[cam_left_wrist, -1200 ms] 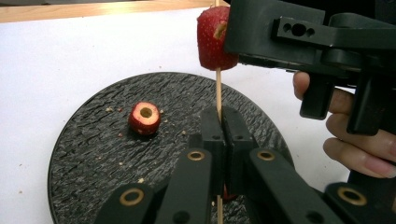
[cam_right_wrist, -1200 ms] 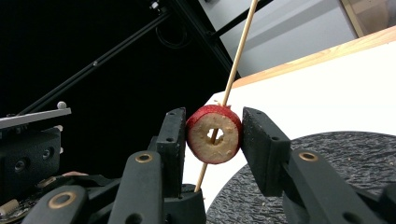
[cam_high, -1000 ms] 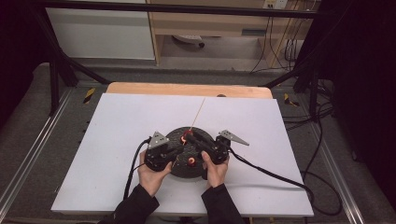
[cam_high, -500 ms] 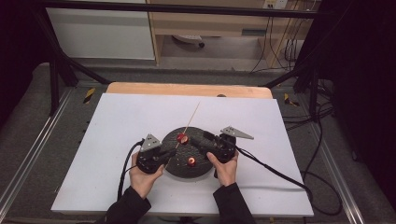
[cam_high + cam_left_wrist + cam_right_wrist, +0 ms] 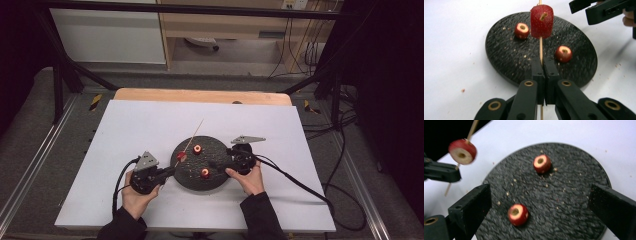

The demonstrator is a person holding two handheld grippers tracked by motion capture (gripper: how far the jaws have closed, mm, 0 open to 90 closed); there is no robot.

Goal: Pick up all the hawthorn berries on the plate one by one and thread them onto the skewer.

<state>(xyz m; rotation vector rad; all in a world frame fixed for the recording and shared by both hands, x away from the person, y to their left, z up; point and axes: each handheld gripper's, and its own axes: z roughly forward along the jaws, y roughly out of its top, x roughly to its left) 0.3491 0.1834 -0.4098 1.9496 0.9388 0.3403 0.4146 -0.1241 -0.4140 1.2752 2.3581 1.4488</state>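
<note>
A black round plate lies mid-table with two red cored fruit pieces on it. My left gripper is at the plate's left edge, shut on a thin wooden skewer. A third red piece is threaded on that skewer above the plate. My right gripper reaches in from the plate's right side. Its jaws have just been opening and now stand wide, gripping nothing, with the plate's pieces below them.
The plate rests on a white sheet over a wooden table. Crumbs speckle the plate and the sheet. Black cables trail off to the right and one loops by the left hand. Metal rails flank the table.
The left hand has moved left, carrying the skewer with its red piece away from the right gripper. The right gripper's jaws have opened wide, and the two hands now sit apart.
</note>
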